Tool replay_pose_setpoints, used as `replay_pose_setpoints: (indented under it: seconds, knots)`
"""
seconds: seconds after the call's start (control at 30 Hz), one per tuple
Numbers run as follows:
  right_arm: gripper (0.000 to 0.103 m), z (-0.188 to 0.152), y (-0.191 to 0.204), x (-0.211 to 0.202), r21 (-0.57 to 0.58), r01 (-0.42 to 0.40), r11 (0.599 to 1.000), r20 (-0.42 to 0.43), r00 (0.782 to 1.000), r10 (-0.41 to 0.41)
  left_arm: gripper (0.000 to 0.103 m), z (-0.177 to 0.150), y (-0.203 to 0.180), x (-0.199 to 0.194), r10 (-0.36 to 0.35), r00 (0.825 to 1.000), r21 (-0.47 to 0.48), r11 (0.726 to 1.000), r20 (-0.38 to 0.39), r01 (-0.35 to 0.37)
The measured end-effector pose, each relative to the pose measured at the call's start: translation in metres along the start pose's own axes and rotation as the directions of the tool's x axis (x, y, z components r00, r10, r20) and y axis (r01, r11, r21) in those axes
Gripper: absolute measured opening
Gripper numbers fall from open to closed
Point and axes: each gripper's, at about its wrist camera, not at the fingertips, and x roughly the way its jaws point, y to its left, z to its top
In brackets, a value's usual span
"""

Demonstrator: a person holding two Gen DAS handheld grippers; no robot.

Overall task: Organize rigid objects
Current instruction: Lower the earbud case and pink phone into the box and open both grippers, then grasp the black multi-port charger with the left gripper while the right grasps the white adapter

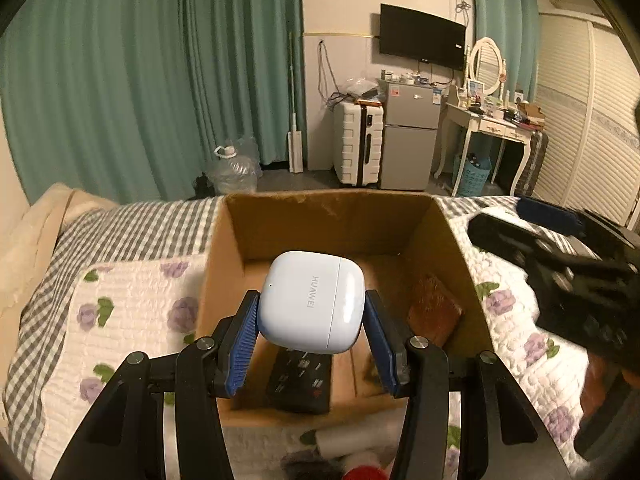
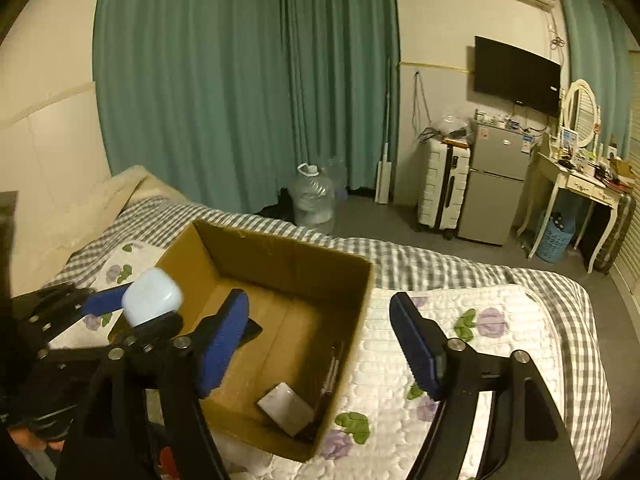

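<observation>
My left gripper [image 1: 311, 310] is shut on a white Huawei earbud case [image 1: 314, 300] and holds it over the open cardboard box [image 1: 332, 216] on the bed. In the box lie a black remote [image 1: 302, 380] and a brown wallet-like item [image 1: 434, 312]. From the right wrist view the earbud case [image 2: 151, 297] hangs at the box's left rim [image 2: 280, 246]. My right gripper [image 2: 320, 320] is open and empty, above the box's near right side. A white flat item [image 2: 286, 408] lies in the box's near corner.
The box stands on a quilt [image 2: 480, 344] with purple flowers and a grey check border. A red and white object [image 1: 360, 468] lies on the quilt by the box's near side. A water jug [image 2: 314, 200], suitcase [image 2: 442, 184], fridge and dressing table stand beyond the bed.
</observation>
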Motion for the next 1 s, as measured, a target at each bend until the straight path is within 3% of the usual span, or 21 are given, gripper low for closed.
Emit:
replay_pose_setpoints:
  seconds: [0.17, 0.2, 0.23, 0.27, 0.37, 0.57, 0.77, 0.87, 1.0]
  knots:
    - [0.074, -0.004, -0.02, 0.007, 0.046, 0.024, 0.999, -0.026, 0.999, -0.023, 0.054, 0.006, -0.015, 0.024, -0.03, 1.0, 0.013, 0.999, 0.006, 0.03]
    - [0.076, -0.006, -0.024, 0.008, 0.053, 0.03, 0.998, -0.031, 0.999, -0.029, 0.059, 0.006, -0.017, 0.028, -0.034, 0.999, 0.005, 0.999, 0.006, 0.034]
    - [0.084, -0.007, -0.026, 0.009, 0.057, 0.04, 0.998, -0.034, 0.999, -0.038, 0.066, 0.006, -0.018, 0.03, -0.026, 1.0, -0.001, 1.0, 0.005, 0.026]
    - [0.09, -0.008, -0.028, 0.008, 0.057, 0.051, 0.997, -0.033, 0.998, -0.049, 0.066, 0.007, -0.019, 0.031, -0.017, 1.0, -0.007, 1.0, 0.008, 0.017]
    - [0.091, -0.011, -0.031, 0.004, 0.058, 0.062, 0.996, -0.029, 0.998, -0.061, 0.066, 0.008, -0.019, 0.026, -0.014, 1.0, -0.011, 1.0, 0.016, 0.014]
    - [0.091, -0.012, -0.023, -0.029, 0.044, 0.066, 0.997, 0.013, 0.998, -0.067, 0.066, 0.004, -0.001, -0.02, 0.023, 0.999, -0.022, 0.999, 0.037, -0.023]
    - [0.091, -0.022, 0.007, -0.078, 0.017, 0.006, 1.0, 0.07, 0.997, -0.008, 0.066, -0.016, 0.027, -0.08, 0.056, 0.998, -0.053, 0.997, 0.039, -0.054]
    - [0.091, -0.04, 0.02, -0.084, 0.008, -0.033, 0.999, 0.046, 0.998, 0.032, 0.067, -0.037, 0.04, -0.101, 0.072, 0.997, -0.052, 0.996, 0.026, -0.07]
    - [0.091, -0.083, 0.035, -0.065, -0.01, -0.058, 0.998, -0.078, 0.995, 0.057, 0.068, -0.073, 0.046, -0.105, 0.121, 0.993, -0.051, 0.991, 0.017, -0.12]
